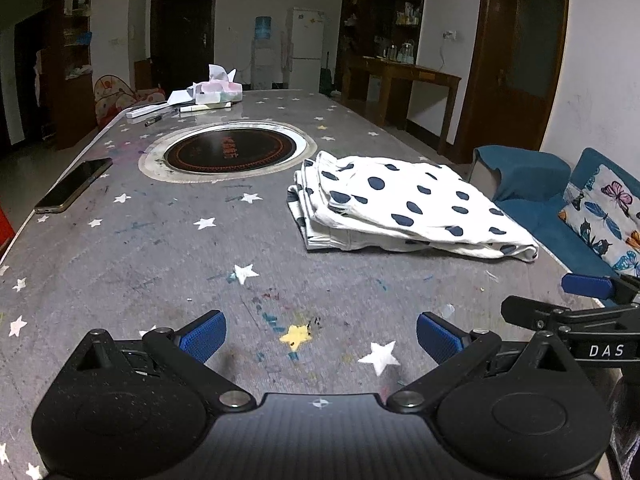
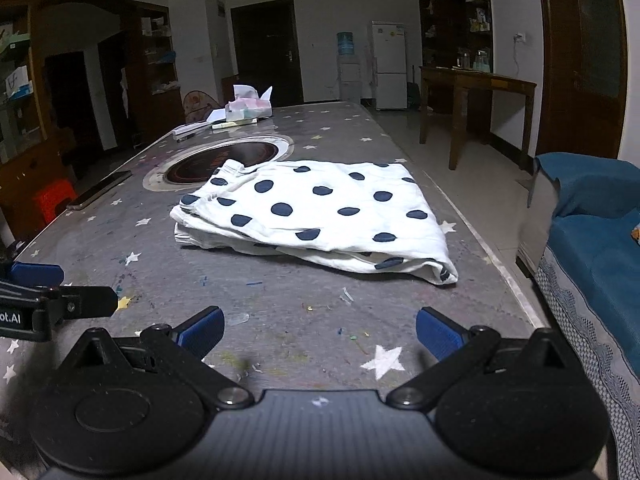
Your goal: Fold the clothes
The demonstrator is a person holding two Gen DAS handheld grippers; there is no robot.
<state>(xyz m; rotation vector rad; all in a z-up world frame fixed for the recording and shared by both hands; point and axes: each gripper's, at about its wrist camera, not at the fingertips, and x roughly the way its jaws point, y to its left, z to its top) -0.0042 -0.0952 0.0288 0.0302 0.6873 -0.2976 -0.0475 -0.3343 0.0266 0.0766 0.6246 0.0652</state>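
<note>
A phone (image 1: 72,186) lies on the left of the starry desk (image 1: 160,248) — a tissue box (image 1: 218,92) sits far off, a blue sofa (image 1: 532,184) on the right.

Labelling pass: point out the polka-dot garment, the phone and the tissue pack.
polka-dot garment (image 2: 320,212), right wrist view, top layer's middle.
phone (image 1: 74,185), left wrist view, screen centre.
tissue pack (image 1: 219,91), left wrist view, front face.

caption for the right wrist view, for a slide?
Right tongs open above the star-print table, facing a folded polka-dot garment.

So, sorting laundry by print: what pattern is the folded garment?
White with dark navy dots on the folded garment; right wrist view shows it best.
</note>
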